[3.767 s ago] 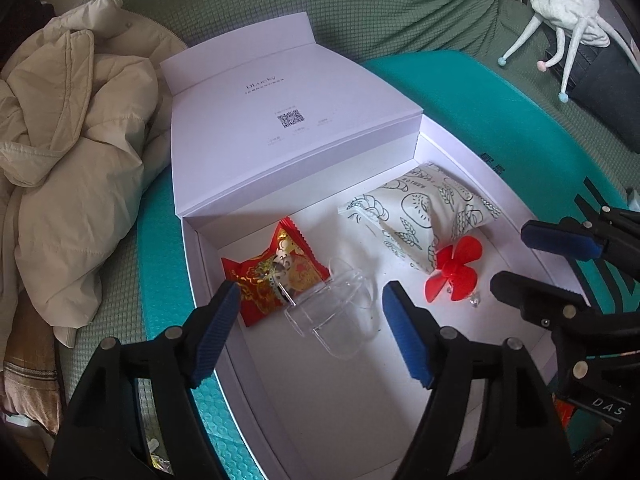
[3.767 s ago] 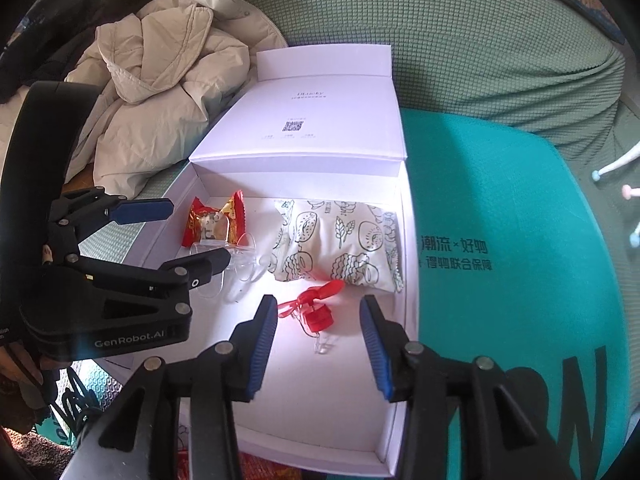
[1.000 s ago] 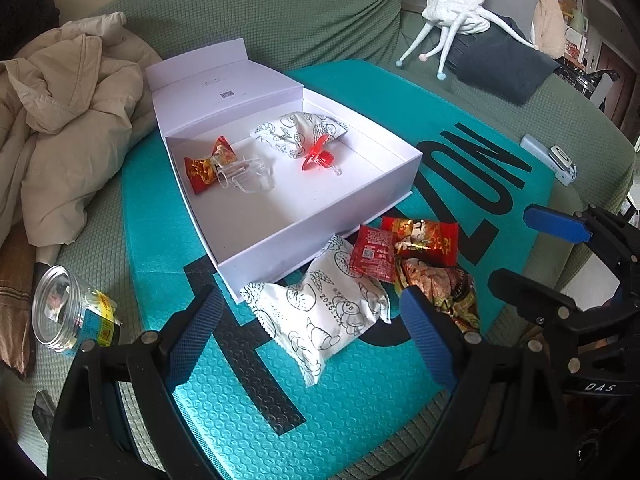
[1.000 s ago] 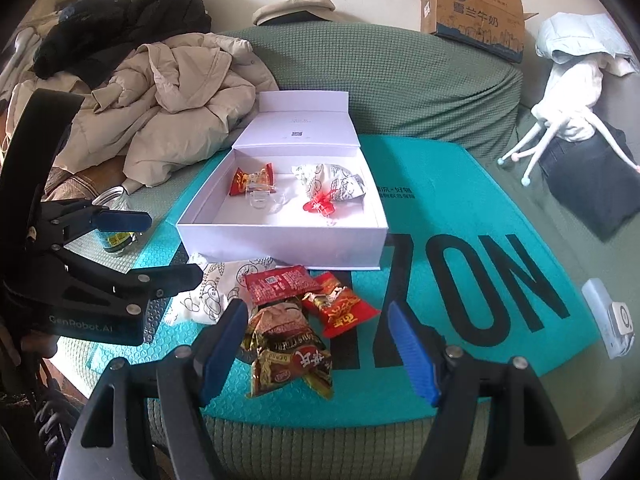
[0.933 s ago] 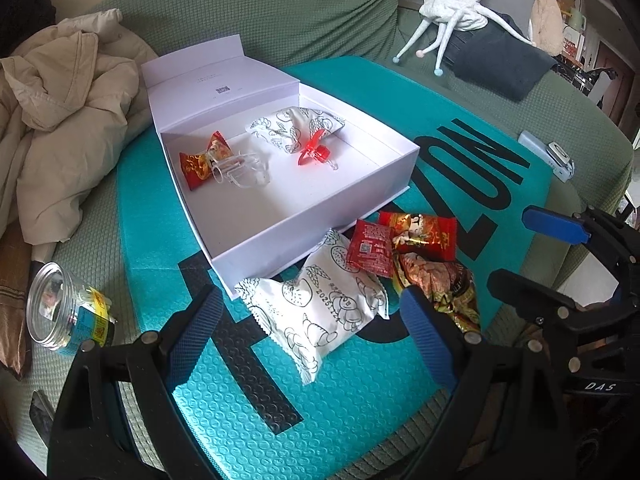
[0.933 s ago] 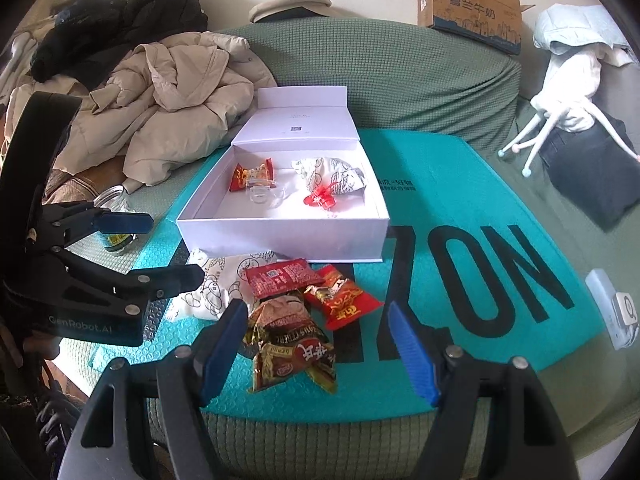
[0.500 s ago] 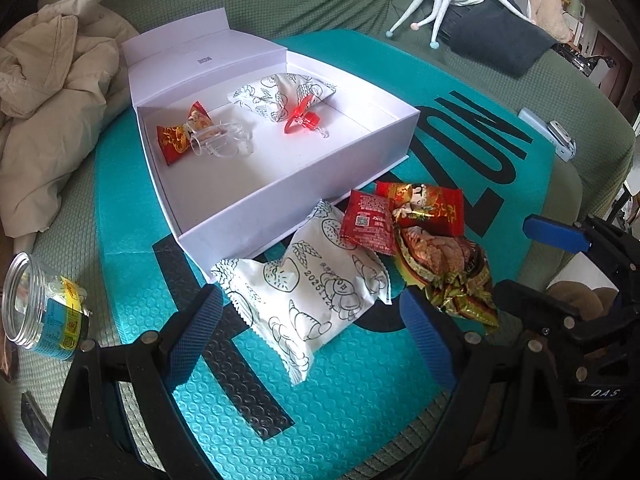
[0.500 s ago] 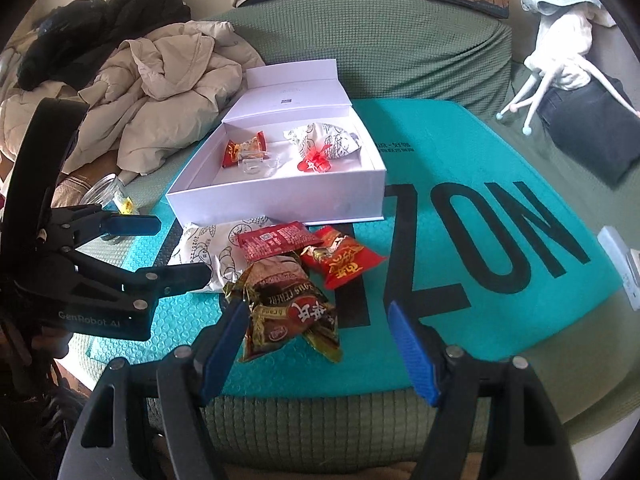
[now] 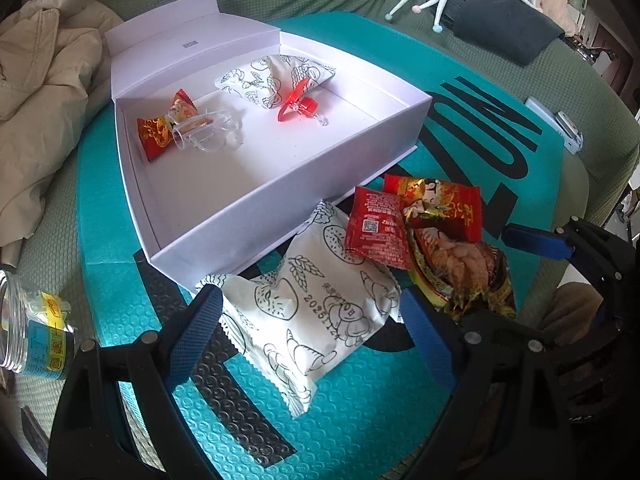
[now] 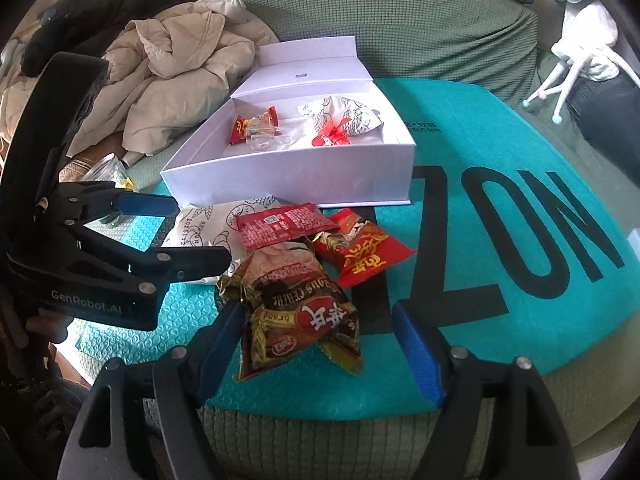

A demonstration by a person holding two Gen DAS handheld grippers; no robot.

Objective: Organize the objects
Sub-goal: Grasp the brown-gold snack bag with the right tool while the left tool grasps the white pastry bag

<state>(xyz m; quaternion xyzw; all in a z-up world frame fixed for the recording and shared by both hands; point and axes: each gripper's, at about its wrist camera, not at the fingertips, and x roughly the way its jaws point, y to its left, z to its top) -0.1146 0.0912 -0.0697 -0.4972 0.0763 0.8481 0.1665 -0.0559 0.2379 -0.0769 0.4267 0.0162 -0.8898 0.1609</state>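
Open white box (image 9: 280, 208) holding four items at 12 o'clock; four snack packets (image 9: 320, 308) heaped flat at 6 outside

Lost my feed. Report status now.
Left hand-held gripper open over white snack pack. Right hand-held gripper open, just widened, over brown packet. Four packets outside white box. Nothing blocking.

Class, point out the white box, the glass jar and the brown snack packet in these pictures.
white box (image 9: 280, 216), left wrist view, front wall.
glass jar (image 9: 28, 320), left wrist view, side.
brown snack packet (image 10: 304, 312), right wrist view, printed front.
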